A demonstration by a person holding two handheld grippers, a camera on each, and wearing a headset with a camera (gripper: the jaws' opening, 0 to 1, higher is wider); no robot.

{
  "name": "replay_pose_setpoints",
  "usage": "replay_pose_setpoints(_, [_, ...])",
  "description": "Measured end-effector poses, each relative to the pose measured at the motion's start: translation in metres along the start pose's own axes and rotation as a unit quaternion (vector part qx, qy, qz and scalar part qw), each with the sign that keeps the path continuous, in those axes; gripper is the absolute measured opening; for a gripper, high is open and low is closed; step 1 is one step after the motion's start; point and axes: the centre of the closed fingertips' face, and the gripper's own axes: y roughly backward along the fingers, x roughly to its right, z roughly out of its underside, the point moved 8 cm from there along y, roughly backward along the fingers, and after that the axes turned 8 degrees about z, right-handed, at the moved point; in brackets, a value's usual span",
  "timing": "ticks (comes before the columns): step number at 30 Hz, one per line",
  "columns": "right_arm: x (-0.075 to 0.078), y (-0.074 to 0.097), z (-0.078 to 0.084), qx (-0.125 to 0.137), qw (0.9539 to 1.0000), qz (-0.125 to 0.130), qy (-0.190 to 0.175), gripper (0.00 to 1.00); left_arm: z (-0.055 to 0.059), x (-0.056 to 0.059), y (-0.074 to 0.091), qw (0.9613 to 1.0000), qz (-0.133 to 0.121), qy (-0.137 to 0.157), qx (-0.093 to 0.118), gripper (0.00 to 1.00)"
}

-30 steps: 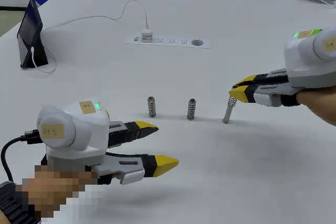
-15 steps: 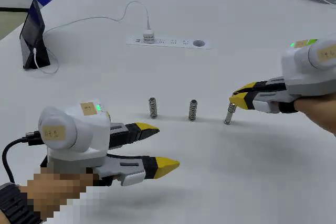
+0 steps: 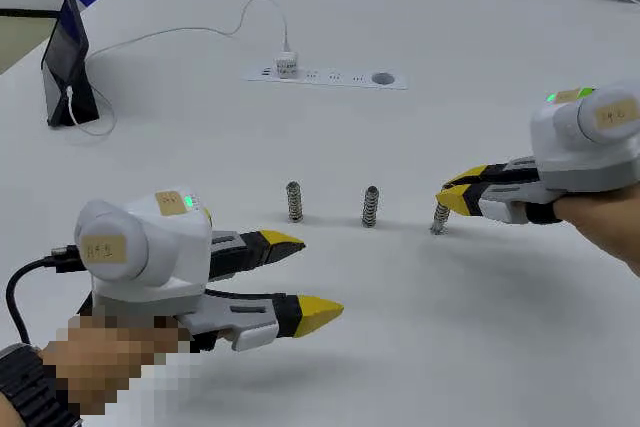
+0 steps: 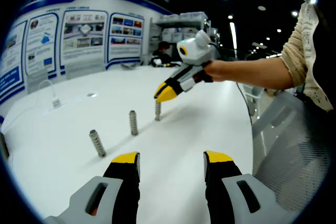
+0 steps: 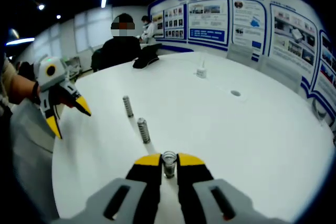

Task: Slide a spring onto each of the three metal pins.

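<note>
Spring [image 5: 169, 163] sits on 3rd pin [image 3: 438, 226], mid-bench [image 3: 470, 107], pinched in my right tool [image 3: 447, 193]. I'd press straight down pin axis, no tilt, then let go. Left tool [image 3: 320, 274] spread, idle nr bench's near edge.

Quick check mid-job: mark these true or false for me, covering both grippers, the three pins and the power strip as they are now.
1. The left gripper is open and holds nothing. True.
2. The right gripper has a spring between its jaws at the rightmost pin. True.
3. The left pin and middle pin are bare. False: each carries a spring.
4. The power strip lies between the pins and the left gripper. False: it lies beyond the pins, farther from the person.
</note>
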Motion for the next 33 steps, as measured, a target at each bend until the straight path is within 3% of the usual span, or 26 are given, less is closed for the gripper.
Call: replay_pose_setpoints(33, [-0.005, -0.005, 0.019, -0.033, 0.9995, 0.003, -0.003, 0.15, -0.002, -0.001, 0.002, 0.9998, -0.004, 0.008, 0.015, 0.5])
